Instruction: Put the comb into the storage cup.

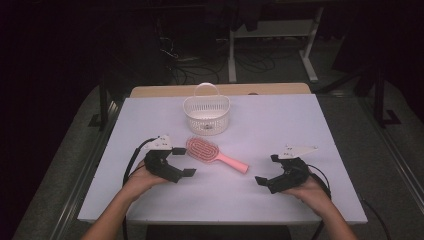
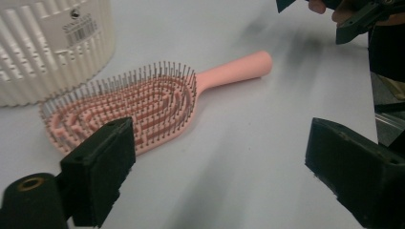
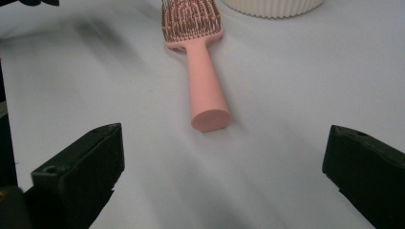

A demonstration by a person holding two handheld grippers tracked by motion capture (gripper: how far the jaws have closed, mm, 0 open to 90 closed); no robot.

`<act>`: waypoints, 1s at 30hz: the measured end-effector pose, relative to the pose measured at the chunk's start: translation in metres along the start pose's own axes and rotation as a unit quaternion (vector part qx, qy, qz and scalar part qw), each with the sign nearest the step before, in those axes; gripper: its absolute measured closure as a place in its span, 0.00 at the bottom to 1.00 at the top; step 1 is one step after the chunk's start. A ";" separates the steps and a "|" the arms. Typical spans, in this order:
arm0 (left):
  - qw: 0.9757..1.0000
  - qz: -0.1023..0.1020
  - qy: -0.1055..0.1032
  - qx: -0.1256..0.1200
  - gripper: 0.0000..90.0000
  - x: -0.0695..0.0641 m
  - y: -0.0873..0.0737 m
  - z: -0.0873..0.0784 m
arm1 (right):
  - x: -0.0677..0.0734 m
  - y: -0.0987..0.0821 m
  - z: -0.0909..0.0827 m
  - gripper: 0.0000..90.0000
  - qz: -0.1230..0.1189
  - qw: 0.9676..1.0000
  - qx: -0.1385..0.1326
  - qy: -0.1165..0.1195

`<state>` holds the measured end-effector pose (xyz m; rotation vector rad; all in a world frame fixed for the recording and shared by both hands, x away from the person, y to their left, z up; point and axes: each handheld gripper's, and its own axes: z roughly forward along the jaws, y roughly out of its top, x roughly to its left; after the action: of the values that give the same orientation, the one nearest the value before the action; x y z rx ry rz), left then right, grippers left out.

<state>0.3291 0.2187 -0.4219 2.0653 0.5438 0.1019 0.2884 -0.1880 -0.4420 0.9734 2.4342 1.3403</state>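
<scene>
A pink hairbrush (image 1: pixel 212 154) lies flat on the white table (image 1: pixel 280 120), bristles up, head toward the left and handle toward the right. My left gripper (image 1: pixel 183 161) sits just left of the brush head (image 2: pixel 129 107), jaws wide apart with nothing between them. Near the handle end (image 3: pixel 210 119), my right gripper (image 1: pixel 267 169) rests on the table to the right, also open and empty. Behind the brush stands a white slatted basket (image 1: pixel 206 114) with a handle.
The basket wall (image 2: pixel 47 43) is close to the brush head at the back. The table's front edge (image 1: pixel 220 220) runs just under both hands. Cables and table legs lie on the dark floor beyond the far edge.
</scene>
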 end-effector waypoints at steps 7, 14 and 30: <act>1.000 -0.007 0.001 -0.001 0.03 0.002 -0.006 -0.008 | 0.000 -0.001 0.001 0.00 -0.004 1.000 0.005 0.001; 1.000 -0.010 -0.002 0.000 0.00 0.000 -0.016 -0.016 | 0.001 -0.001 0.002 0.00 -0.007 1.000 0.011 0.002; 1.000 -0.003 0.017 -0.002 0.00 -0.001 -0.041 -0.033 | 0.003 0.002 0.002 0.00 -0.006 1.000 0.014 0.005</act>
<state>0.3051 0.2623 -0.4379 2.0615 0.5700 0.1355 0.2886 -0.1840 -0.4412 0.9603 2.4677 1.3133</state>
